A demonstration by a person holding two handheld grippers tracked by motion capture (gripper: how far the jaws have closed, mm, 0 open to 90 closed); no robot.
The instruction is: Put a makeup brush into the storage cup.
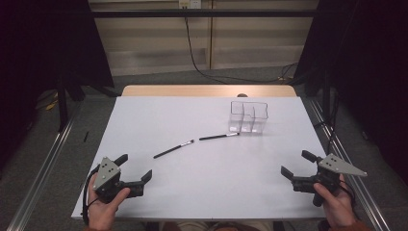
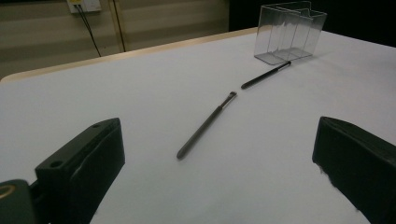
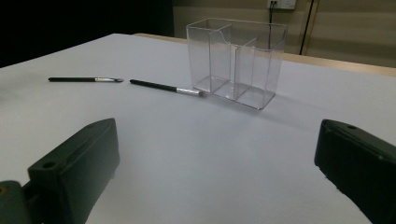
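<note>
Two thin black brushes lie end to end on the white table (image 1: 192, 173). The nearer brush (image 1: 173, 149) (image 2: 205, 126) (image 3: 84, 80) lies left of centre; the farther brush (image 1: 219, 137) (image 2: 266, 75) (image 3: 166, 87) points its tip at a clear plastic organizer (image 1: 248, 117) (image 2: 289, 31) (image 3: 236, 60) with several compartments, standing upright at the back right. My left gripper (image 1: 135, 167) (image 2: 215, 172) rests at the front left, open and holding nothing. At the front right my right gripper (image 1: 298, 163) (image 3: 217, 172) is open too, nothing between its jaws. A hand holds each one.
A wooden strip (image 1: 207, 90) runs along the table's far edge. Cables (image 1: 197, 62) trail over the grey floor behind. Metal rails (image 1: 43, 168) flank the table, and dark curtains hang at both sides.
</note>
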